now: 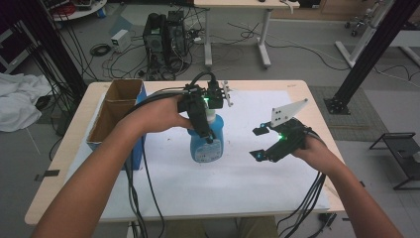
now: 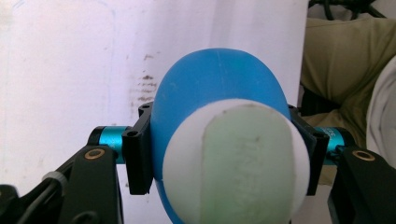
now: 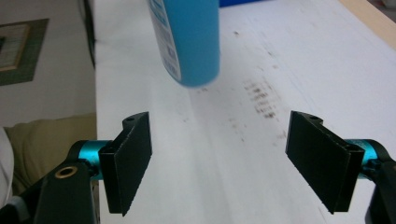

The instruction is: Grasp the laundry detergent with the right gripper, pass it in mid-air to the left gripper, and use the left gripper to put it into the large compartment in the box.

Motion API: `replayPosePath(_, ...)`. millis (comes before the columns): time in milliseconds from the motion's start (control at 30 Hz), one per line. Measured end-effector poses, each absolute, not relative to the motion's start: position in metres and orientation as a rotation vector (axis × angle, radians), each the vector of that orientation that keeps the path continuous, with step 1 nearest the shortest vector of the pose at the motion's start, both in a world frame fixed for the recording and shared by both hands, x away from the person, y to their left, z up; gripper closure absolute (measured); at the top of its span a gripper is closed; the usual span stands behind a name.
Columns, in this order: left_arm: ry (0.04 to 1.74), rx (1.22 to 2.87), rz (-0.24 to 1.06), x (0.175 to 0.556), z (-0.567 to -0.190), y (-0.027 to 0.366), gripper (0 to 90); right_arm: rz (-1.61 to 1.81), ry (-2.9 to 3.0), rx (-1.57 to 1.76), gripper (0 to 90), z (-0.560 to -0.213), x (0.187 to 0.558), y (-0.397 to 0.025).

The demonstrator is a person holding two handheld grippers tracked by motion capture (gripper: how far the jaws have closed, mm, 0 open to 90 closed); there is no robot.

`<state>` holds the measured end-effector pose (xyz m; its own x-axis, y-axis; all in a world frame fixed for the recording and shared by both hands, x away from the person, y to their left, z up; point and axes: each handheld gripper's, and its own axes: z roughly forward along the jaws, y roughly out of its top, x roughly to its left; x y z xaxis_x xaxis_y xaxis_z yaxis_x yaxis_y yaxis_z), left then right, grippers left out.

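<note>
Blue bottle (image 1: 206, 141) is gripped near its white cap by the left gripper (image 1: 204, 130), jaws clamped on both sides — grasp done, bottle upright over the white sheet (image 1: 257, 178), mid-table. Right gripper (image 1: 260, 143) is wide open, holding nothing, just beside it. Cardboard box (image 1: 116, 111) sits at left — placing likely remains.

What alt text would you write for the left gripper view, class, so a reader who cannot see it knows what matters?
The left tongs are shut on a blue bottle with a white cap, seen from the cap end, one black jaw pressed to each side. Behind it lies a white table cover with faint dark smudges.
</note>
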<state>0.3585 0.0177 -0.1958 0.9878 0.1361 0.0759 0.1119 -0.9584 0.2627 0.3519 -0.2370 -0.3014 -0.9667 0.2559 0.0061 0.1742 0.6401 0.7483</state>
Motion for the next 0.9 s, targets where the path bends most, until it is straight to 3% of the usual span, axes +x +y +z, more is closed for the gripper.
replayPosePath(367,0.294,2.892,0.155,0.369,-0.191,0.031,37.9,1.039,2.842,0.479,21.9,-0.295,0.352,-0.250)
replayPosePath(400,0.302,2.892,0.151,0.371,-0.190,0.033,37.9,1.009,2.854,0.496,19.3,-0.294,0.352,-0.250)
replayPosePath(433,0.311,2.890,0.156,0.371,-0.190,0.034,37.9,0.996,2.862,0.497,2.8,-0.294,0.352,-0.251)
replayPosePath(900,0.361,2.860,0.204,0.379,-0.179,0.053,37.8,0.827,2.891,0.591,2.0,-0.290,0.357,-0.268)
